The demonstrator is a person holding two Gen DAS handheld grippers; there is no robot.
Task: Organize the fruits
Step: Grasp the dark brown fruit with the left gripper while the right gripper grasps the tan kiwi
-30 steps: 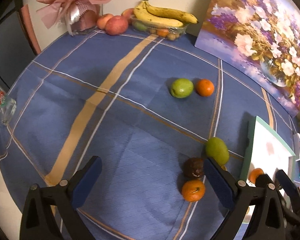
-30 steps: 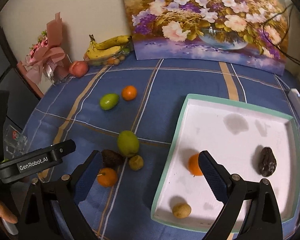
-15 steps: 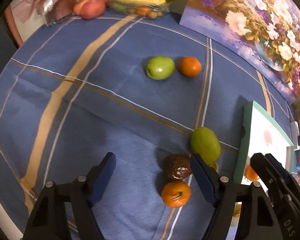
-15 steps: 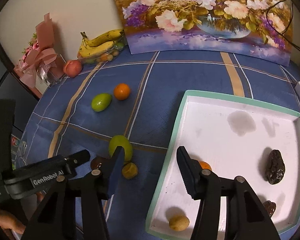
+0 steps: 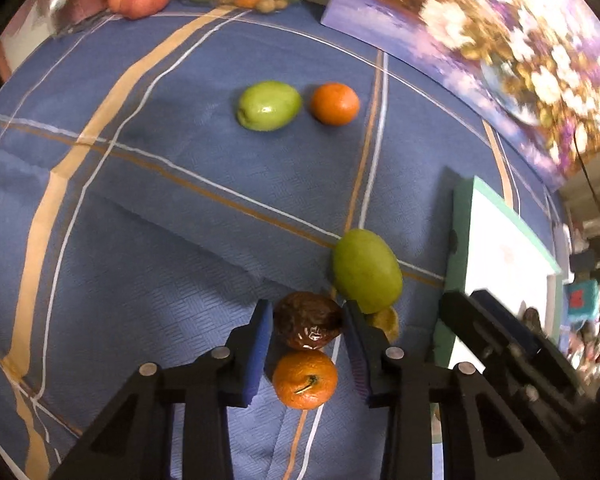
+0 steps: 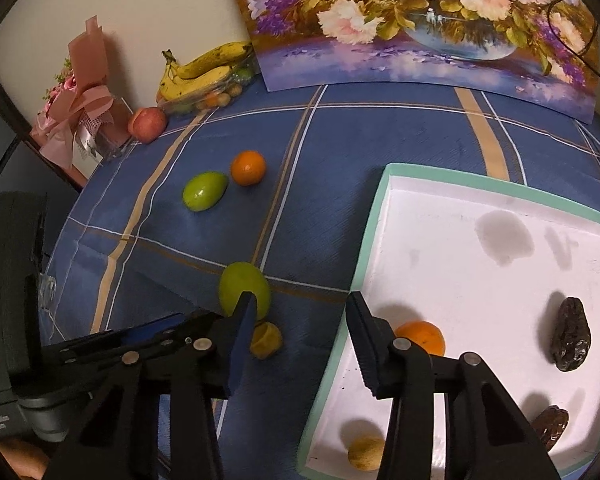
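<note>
My left gripper point(image 5: 306, 326) has both pads against a wrinkled dark brown fruit point(image 5: 307, 325) on the blue cloth. An orange point(image 5: 305, 379) lies just under it, a big green fruit point(image 5: 366, 270) and a small yellow one point(image 5: 386, 322) to its right. A second green fruit point(image 5: 269, 105) and orange point(image 5: 334, 103) lie farther off. My right gripper point(image 6: 300, 322) is partly open and empty, over the left rim of the white tray point(image 6: 370, 224). The tray holds an orange point(image 6: 422, 336), two dark fruits point(image 6: 571, 343) and a small yellow fruit point(image 6: 365, 453).
Bananas point(image 6: 204, 68) on a clear box, a peach point(image 6: 147, 124) and a pink bouquet point(image 6: 80, 108) stand at the far left. A flower painting point(image 6: 420, 20) leans at the back. The left gripper's body point(image 6: 112, 344) is beside my right gripper.
My left gripper moved forward and down and closed from wide open onto the dark brown fruit. My right gripper narrowed from wide open and shifted left over the tray's rim.
</note>
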